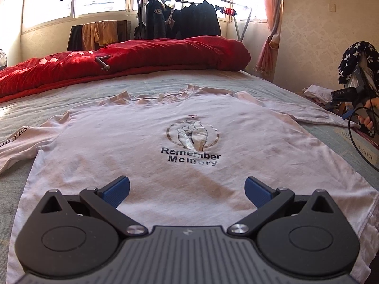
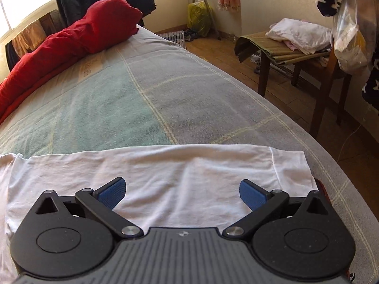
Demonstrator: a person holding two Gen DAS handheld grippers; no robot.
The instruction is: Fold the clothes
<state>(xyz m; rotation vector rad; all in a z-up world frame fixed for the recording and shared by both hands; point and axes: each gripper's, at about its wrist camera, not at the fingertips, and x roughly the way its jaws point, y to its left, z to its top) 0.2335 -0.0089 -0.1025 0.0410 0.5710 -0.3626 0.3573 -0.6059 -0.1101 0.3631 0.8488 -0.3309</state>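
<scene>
A white T-shirt (image 1: 146, 142) with a "Remember Memory" print lies spread flat, front up, on the bed, collar toward the far end. My left gripper (image 1: 187, 190) hovers open over the shirt's lower part, blue pads wide apart, nothing between them. In the right wrist view my right gripper (image 2: 182, 193) is open above the shirt's right sleeve (image 2: 189, 172), which lies flat toward the bed's edge. In the left wrist view the right gripper (image 1: 344, 97) shows at the far right, held by a hand (image 1: 367, 118).
A red duvet (image 1: 132, 56) is bunched at the bed's far end. The bed sheet (image 2: 142, 99) is green and grey checked. A wooden stool (image 2: 296, 54) with folded clothes stands right of the bed. A clothes rack (image 1: 189, 19) stands by the window.
</scene>
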